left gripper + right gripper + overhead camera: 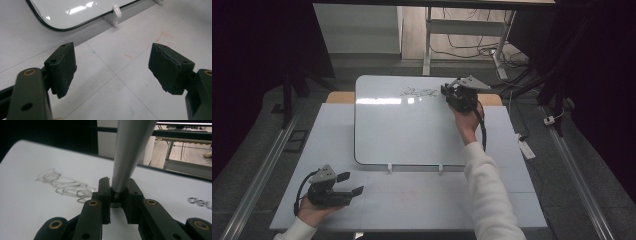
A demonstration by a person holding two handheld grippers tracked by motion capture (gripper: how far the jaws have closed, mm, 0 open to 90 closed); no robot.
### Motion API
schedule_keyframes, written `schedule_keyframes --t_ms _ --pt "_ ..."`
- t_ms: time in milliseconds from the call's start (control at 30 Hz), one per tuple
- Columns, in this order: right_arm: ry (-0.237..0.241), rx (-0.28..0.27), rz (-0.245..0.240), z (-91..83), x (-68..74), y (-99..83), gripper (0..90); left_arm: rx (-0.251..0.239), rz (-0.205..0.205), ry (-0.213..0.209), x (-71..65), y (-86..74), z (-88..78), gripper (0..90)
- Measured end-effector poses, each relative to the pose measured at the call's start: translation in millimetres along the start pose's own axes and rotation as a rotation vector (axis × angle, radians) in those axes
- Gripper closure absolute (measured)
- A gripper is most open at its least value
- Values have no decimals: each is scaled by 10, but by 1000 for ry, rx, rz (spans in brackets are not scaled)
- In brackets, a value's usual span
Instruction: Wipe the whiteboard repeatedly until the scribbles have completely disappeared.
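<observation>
Right gripper clamped on a grey marker, up at the far right of the whiteboard, just beside the scribble. Left gripper w/ jaws wide apart, nothing between, low over the table near-left corner.

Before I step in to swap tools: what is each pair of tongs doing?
Left tongs: open, holding nothing, over the table.
Right tongs: shut on a grey marker at the whiteboard.
</observation>
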State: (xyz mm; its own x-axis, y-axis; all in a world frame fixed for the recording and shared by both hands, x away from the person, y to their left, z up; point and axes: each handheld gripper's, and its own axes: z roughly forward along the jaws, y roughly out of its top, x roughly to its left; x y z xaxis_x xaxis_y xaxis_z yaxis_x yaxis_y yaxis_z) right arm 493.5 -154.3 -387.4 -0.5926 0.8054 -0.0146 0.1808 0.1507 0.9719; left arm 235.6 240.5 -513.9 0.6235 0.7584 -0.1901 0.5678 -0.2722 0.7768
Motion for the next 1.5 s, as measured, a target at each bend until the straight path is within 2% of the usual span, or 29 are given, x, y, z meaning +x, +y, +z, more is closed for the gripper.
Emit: schedule_keyframes --t_ms 33,100,133,167,267,300,333,400,467,500,567,667,700,733,767,833,900,933,967,1033,1067,1100,1167,1267,1300,1367,1433,1467,1500 --pt "0 0 0 0 0 0 772 -2 1 1 -3 1 -5 226" --pt "76 35 -70 5 111 -75 772 -4 2 1 -1 3 -9 226" --pt "89 36 -117 2 167 -118 772 -4 1 0 3 4 -8 226" --pt "87 34 -136 -2 188 -146 772 -4 0 -1 7 4 -4 226" --pt "62 15 -100 -9 135 -138 772 1 0 -2 4 1 5 226" --pt "10 -12 -57 -30 51 -93 772 0 0 -1 -3 1 0 226" --pt "13 -13 -40 -31 34 -81 771 -3 3 2 -9 1 -9 226" --pt "12 -6 -50 -27 53 -85 771 -8 5 0 -13 4 -21 226" --pt "70 19 -94 4 142 -116 772 -6 3 -3 -3 4 -14 227" --pt "76 33 -136 20 200 -118 771 -3 3 -1 1 4 -4 227" --pt "66 25 -131 26 183 -101 772 2 1 -3 0 0 10 227" --pt "-7 2 -72 28 76 -25 771 -2 4 -2 -11 1 1 227" --pt "-3 0 -51 37 71 -19 772 -4 5 -1 -11 6 0 227" --pt "13 10 -60 48 99 -26 771 -5 6 -1 -11 11 0 227" --pt "70 39 -119 75 210 -60 772 -5 7 -2 -10 12 1 227" --pt "79 51 -144 78 243 -67 771 -2 8 -4 -11 9 9 227" --pt "77 45 -124 75 210 -54 771 3 7 -3 -10 5 13 227" --pt "51 37 -111 68 169 -36 772 2 5 -1 -10 5 11 227" --pt "18 22 -65 58 94 -5 771 -1 2 -1 -13 6 7 227" --pt "21 19 -49 58 89 -5 771 -4 7 2 -15 13 3 227" --pt "25 24 -57 58 118 -15 771 -5 7 3 -16 14 4 227" --pt "78 50 -107 73 229 -64 771 -5 7 2 -15 14 9 227" --pt "95 66 -159 78 320 -107 771 0 5 -1 -12 12 20 227" --pt "93 56 -138 75 280 -93 771 3 6 -3 -23 13 24 227" --pt "53 39 -108 67 208 -59 771 1 8 -1 -29 14 19 227" --pt "44 36 -95 61 184 -46 771 -2 7 0 -29 15 11 227" --pt "54 35 -85 60 197 -59 771 -3 2 -1 -15 16 16 227" --pt "101 53 -105 73 274 -107 771 0 1 -3 -10 16 20 227" --pt "110 58 -120 78 313 -130 771 1 1 -2 -7 15 23 227"
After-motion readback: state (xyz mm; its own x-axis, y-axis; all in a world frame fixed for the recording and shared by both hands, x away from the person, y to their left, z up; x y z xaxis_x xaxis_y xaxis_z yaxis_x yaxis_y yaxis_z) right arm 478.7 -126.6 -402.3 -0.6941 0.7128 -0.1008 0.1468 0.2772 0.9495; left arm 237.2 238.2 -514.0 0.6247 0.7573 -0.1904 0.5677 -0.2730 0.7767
